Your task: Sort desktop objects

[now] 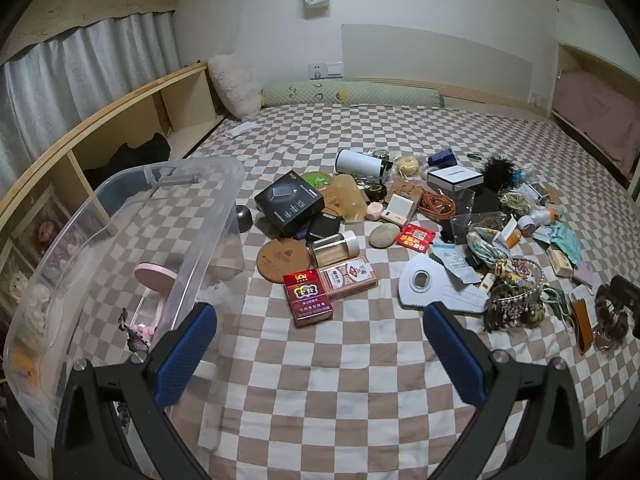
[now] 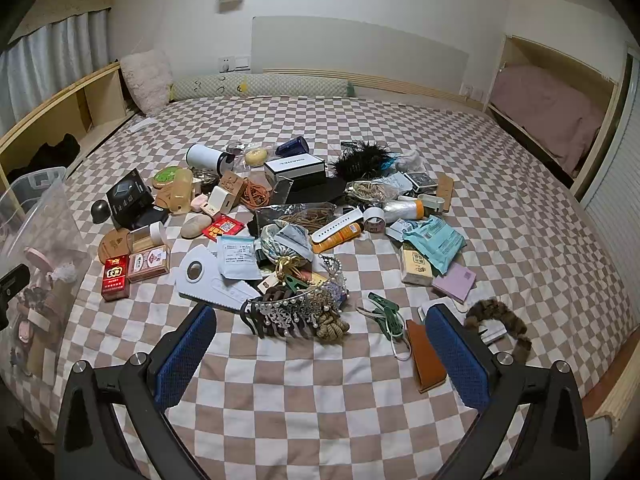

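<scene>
Ahead of the left gripper (image 1: 320, 354), fingers spread, lies a red cigarette pack (image 1: 308, 298); right gripper (image 2: 320, 354) likewise spread, empty, tiara (image 2: 298, 308) just ahead.

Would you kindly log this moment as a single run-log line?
left gripper: open, empty, beside bin | right gripper: open, empty, over tiara | clutter unsorted on bed

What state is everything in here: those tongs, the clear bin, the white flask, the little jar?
Left tongs: open, empty.
Right tongs: open, empty.
Clear bin: lidless, a few items inside.
White flask: lying on its side.
Jar: lying down, capped.
</scene>
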The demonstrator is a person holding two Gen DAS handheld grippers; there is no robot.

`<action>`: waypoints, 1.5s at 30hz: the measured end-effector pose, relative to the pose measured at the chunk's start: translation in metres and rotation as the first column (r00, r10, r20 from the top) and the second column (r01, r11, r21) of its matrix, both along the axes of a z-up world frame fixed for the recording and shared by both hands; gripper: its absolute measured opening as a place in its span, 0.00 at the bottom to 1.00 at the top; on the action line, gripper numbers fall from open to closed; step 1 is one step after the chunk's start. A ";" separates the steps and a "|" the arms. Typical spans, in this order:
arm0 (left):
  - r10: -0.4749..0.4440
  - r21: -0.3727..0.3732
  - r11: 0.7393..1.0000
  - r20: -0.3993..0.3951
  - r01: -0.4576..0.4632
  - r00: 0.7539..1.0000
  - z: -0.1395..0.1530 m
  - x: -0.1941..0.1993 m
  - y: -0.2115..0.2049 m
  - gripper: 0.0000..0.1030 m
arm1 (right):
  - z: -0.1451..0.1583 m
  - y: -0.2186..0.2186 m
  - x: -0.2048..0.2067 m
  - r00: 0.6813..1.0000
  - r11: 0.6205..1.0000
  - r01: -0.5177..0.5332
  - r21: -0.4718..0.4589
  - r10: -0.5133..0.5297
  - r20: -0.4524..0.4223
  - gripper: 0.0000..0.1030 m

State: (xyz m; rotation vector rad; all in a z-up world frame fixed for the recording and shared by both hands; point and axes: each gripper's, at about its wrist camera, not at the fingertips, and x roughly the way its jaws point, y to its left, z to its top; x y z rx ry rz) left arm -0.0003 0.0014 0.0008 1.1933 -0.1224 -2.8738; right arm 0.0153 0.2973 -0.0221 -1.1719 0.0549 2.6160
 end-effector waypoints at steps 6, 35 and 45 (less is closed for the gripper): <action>-0.007 -0.008 1.000 -0.005 0.007 1.000 -0.001 -0.001 0.001 1.00 | -0.001 0.000 -0.001 1.000 1.000 -0.003 -0.004 0.003 0.002 1.00; 0.014 -0.016 1.000 -0.016 -0.014 1.000 -0.003 -0.001 0.016 1.00 | -0.003 -0.001 -0.001 1.000 1.000 -0.007 0.021 0.007 0.016 1.00; 0.009 -0.014 1.000 -0.015 -0.010 1.000 -0.004 -0.001 0.015 1.00 | -0.005 0.001 -0.002 1.000 1.000 -0.009 0.014 0.009 0.023 1.00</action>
